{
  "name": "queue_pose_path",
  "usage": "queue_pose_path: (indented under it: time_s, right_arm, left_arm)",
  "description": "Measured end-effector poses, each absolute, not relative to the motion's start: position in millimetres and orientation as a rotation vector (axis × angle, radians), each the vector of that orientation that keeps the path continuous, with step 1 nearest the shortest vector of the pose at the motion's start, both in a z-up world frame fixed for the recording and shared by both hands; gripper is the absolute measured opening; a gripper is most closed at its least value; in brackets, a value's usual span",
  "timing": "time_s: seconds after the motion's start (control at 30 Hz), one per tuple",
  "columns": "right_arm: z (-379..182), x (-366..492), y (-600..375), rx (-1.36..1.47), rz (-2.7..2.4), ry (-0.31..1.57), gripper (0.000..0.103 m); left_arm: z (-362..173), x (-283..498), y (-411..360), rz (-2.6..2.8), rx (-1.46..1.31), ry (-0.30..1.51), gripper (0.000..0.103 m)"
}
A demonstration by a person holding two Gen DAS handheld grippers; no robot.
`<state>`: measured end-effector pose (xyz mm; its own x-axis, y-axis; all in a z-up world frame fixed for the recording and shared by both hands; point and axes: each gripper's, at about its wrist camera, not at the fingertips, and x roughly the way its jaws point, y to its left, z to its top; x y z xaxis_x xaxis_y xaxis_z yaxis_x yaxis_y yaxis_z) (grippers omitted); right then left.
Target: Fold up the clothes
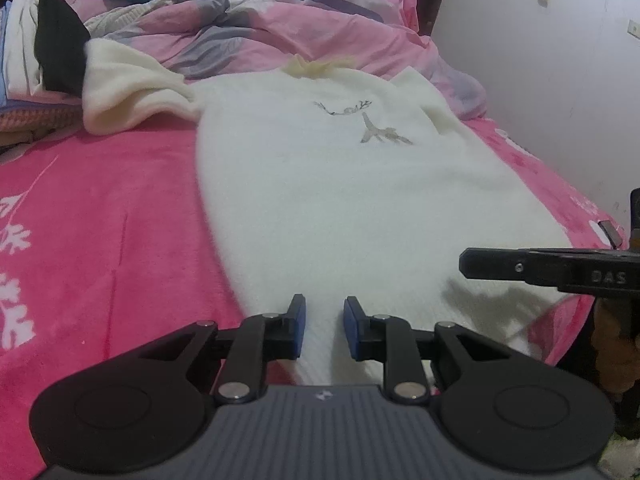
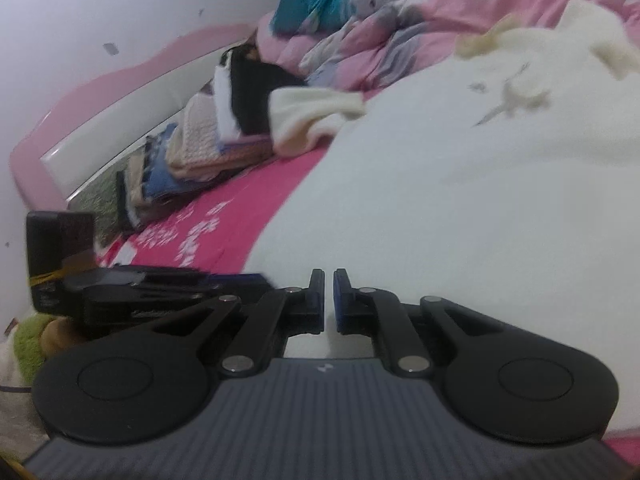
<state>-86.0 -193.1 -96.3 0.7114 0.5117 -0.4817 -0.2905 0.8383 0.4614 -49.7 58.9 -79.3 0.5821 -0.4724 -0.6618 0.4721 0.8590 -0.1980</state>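
Note:
A white fleece sweater (image 1: 320, 184) with a small deer print lies spread flat on the pink bed, collar at the far end, one sleeve (image 1: 128, 92) bunched out to the left. My left gripper (image 1: 323, 320) hovers over the sweater's near hem with its blue pads apart and nothing between them. My right gripper (image 2: 329, 292) is at the same hem, its pads nearly closed with a thin gap; whether cloth is pinched there does not show. The right gripper also shows in the left wrist view (image 1: 520, 268), and the left gripper shows in the right wrist view (image 2: 160, 292). The sweater fills the right wrist view (image 2: 460, 200).
A pink floral bedsheet (image 1: 100, 220) covers the mattress. A crumpled pink quilt (image 1: 280, 28) lies beyond the collar. A stack of folded clothes (image 2: 200, 144) leans against the pink headboard (image 2: 100, 92). A white wall (image 1: 540, 60) runs along the right.

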Motion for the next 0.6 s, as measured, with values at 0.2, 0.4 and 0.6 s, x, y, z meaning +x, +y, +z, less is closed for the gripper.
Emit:
queue_pose_path:
  time_s: [0.2,0.4,0.6]
  right_arm:
    - [-116,-82,-199,0.359,0.404,0.666,0.001]
    - [-117,-81,-199,0.351,0.402,0.655,0.001]
    - [-116,-84,-195,0.335,0.39,0.651,0.001]
  left_arm:
    - [-66,-60,51,-0.536,0.041,0.727,0.024]
    - [-55,-69,37,-0.577,0.078,0.673,0.027]
    - [-70,-74,15,-0.609,0.14,0.698,0.027]
